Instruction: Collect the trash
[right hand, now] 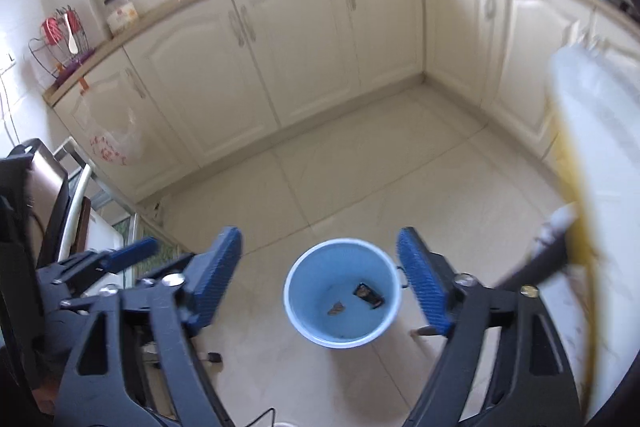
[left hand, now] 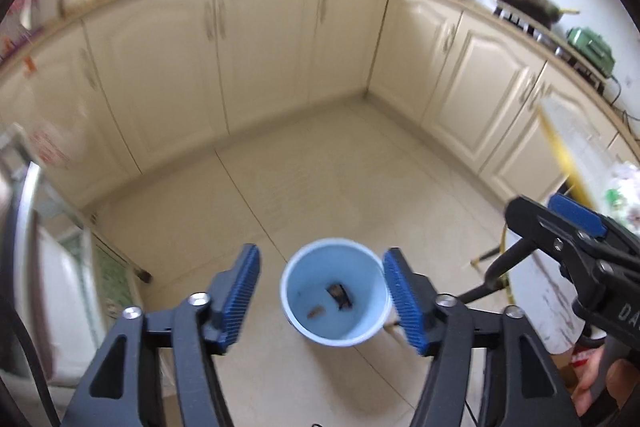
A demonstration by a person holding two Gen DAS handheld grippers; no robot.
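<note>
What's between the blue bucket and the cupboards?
Only bare floor tiles lie between the blue bucket and the cupboards; both wrist views show it.

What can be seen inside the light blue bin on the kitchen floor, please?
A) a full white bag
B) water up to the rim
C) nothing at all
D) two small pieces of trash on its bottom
D: the bin holds a dark wrapper and a small brown scrap on its bottom.
</note>
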